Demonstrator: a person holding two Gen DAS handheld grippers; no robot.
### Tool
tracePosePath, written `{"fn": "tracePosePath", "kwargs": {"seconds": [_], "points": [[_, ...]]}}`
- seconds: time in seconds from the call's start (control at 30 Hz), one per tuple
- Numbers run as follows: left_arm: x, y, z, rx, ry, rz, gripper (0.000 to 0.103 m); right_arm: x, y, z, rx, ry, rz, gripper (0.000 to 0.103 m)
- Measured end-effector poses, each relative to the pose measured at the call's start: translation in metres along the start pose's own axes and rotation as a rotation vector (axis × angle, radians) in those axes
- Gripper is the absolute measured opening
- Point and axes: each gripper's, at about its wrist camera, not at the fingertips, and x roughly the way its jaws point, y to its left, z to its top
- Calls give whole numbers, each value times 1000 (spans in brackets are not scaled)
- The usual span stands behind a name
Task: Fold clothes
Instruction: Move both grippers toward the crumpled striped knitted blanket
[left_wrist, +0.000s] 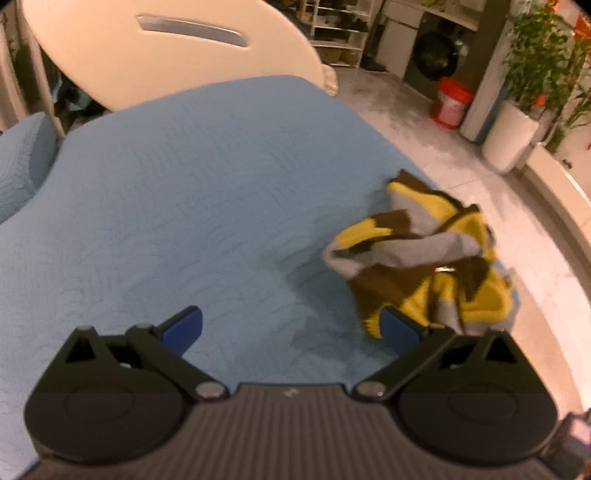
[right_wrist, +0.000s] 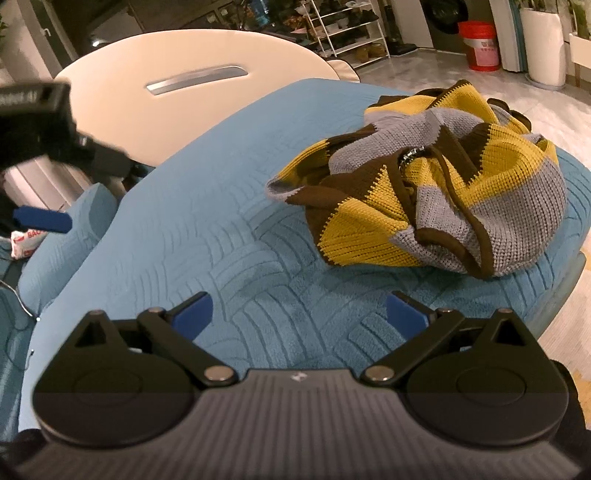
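Note:
A crumpled knit sweater (left_wrist: 424, 254) in yellow, brown and grey blocks lies bunched near the right edge of a blue quilted bed cover (left_wrist: 192, 192). My left gripper (left_wrist: 291, 325) hovers open over the cover, its right blue pad close to the sweater's near hem. In the right wrist view the same sweater (right_wrist: 436, 192) sits ahead and to the right on the cover (right_wrist: 229, 229). My right gripper (right_wrist: 299, 314) is open above bare cover, short of the sweater. The other gripper (right_wrist: 44, 218) shows at the far left.
A cream footboard (left_wrist: 166, 55) stands at the far end of the bed. A blue pillow (left_wrist: 22, 170) lies at the left. A tiled floor, a red bucket (left_wrist: 450, 103), a white planter (left_wrist: 509, 140) and a shoe rack (right_wrist: 343, 33) lie beyond the right side.

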Motion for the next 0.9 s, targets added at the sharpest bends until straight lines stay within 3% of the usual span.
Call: {"fn": "tracePosePath", "kwargs": {"seconds": [0.07, 0.1, 0.2, 0.47, 0.6, 0.9], "points": [[6, -10, 6, 44, 90, -29, 103, 0, -1, 1, 3, 1, 2, 103], [6, -14, 5, 56, 86, -22, 103, 1, -2, 1, 4, 2, 3, 103], [2, -29, -1, 118, 32, -6, 103, 1, -3, 2, 10, 3, 4, 103], [-20, -55, -11, 204, -54, -153, 103, 3, -4, 3, 16, 7, 9, 103], [-28, -66, -15, 243, -92, -185, 103, 3, -4, 3, 24, 7, 13, 103], [-27, -70, -16, 248, -106, -235, 103, 3, -7, 5, 52, 3, 28, 103]]}}
